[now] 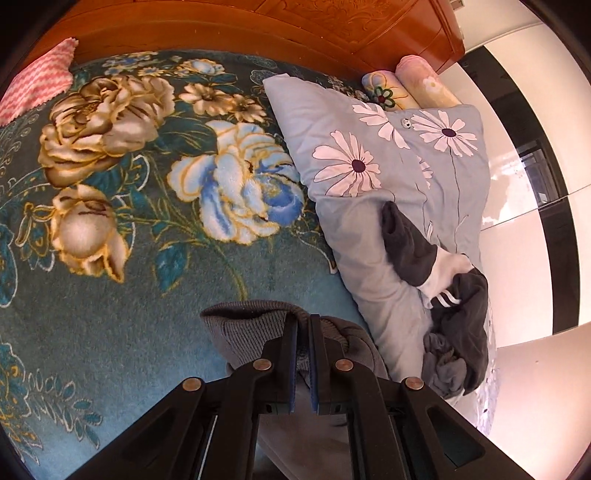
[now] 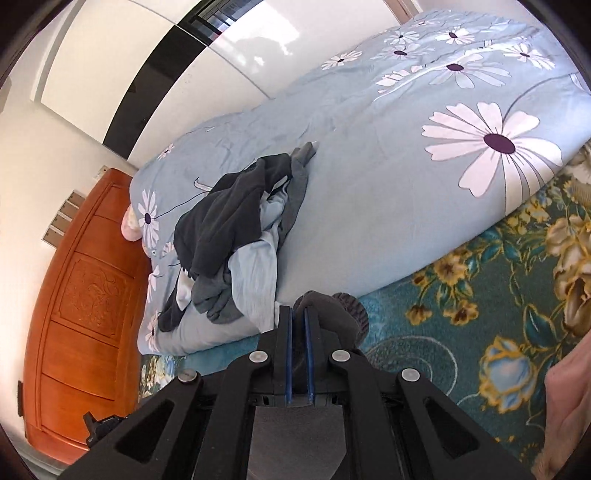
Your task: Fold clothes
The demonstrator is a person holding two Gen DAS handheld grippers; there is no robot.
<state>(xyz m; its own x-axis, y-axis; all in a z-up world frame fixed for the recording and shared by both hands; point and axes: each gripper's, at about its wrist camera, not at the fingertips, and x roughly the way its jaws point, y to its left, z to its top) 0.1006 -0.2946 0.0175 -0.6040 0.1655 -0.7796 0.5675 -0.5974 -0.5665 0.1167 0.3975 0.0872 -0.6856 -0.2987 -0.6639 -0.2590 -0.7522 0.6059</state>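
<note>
A blanket [image 1: 122, 295] is spread over the bed, with the headboard [image 1: 258, 26] behind it. On the blanket, to the right in the left wrist view, a folded quilt [image 1: 332, 118] is laid, and a heap of clothes [image 1: 458, 306] is piled on its near end. Two rolled pillows [image 1: 410, 85] are set between the quilt and the headboard. A cloth [image 1: 37, 85] is placed at the far left corner. A garment's ribbed hem [image 1: 243, 328] is clamped in the left tool [image 1: 303, 332], above the blanket and just beside the quilt's edge.
</note>
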